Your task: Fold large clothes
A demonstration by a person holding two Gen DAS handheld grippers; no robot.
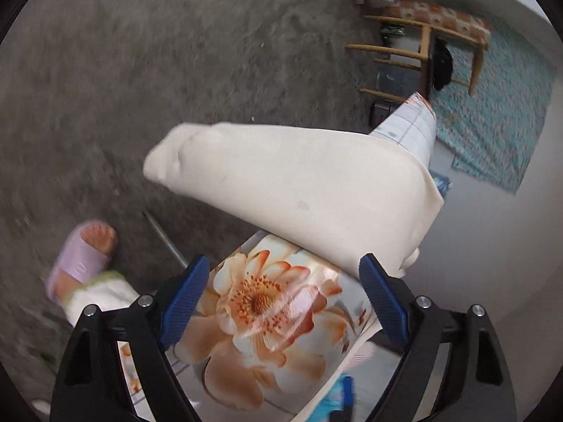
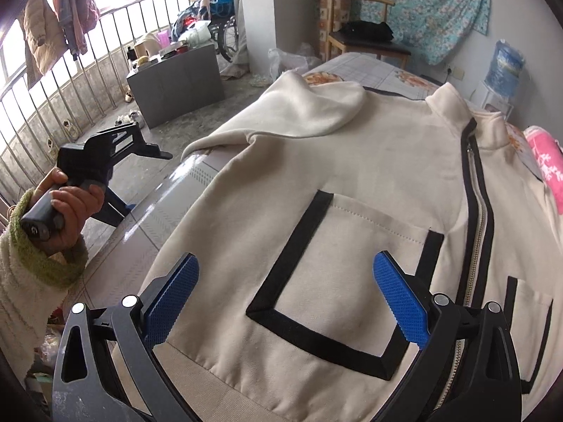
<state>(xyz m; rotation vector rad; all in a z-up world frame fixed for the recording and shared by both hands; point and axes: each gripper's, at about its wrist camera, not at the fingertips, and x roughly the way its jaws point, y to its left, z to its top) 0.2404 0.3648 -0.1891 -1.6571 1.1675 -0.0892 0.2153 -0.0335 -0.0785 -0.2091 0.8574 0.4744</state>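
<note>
The right gripper [image 2: 286, 293] hangs with its two blue pads [image 2: 172, 293] spread wide and nothing between them, low over one cream jacket [image 2: 352, 161] that lies front-up across the bed [image 2: 373, 68]. Directly under the claw sits one large chest pocket [image 2: 337, 281] outlined in black trim; a second, smaller trimmed pocket [image 2: 527, 320] shows off to the claw's right, past a single black-edged zipper [image 2: 476, 218] running up to the stand collar. The hem lies nearest the claw. Ahead and to the left, one sleeve [image 2: 306, 109] is folded back over the shoulder, its end draping past the bed's edge.

The left gripper [image 1: 283, 293] also stands spread, gripping nothing. In its own blurred view a cream sleeve end [image 1: 292, 190] lies just ahead of its tips on the flower-print sheet [image 1: 260, 302], jutting over the bed's edge above grey floor [image 1: 140, 70]. One foot in a lilac slipper [image 1: 79, 258] stands to its left.

From the right wrist camera, the left hand [image 2: 70, 207] holds that tool beyond the bed's left edge, over open floor. One wooden chair [image 2: 366, 31] stands beyond the far end of the bed, and a pink towel [image 2: 545, 161] lies at the far right.
</note>
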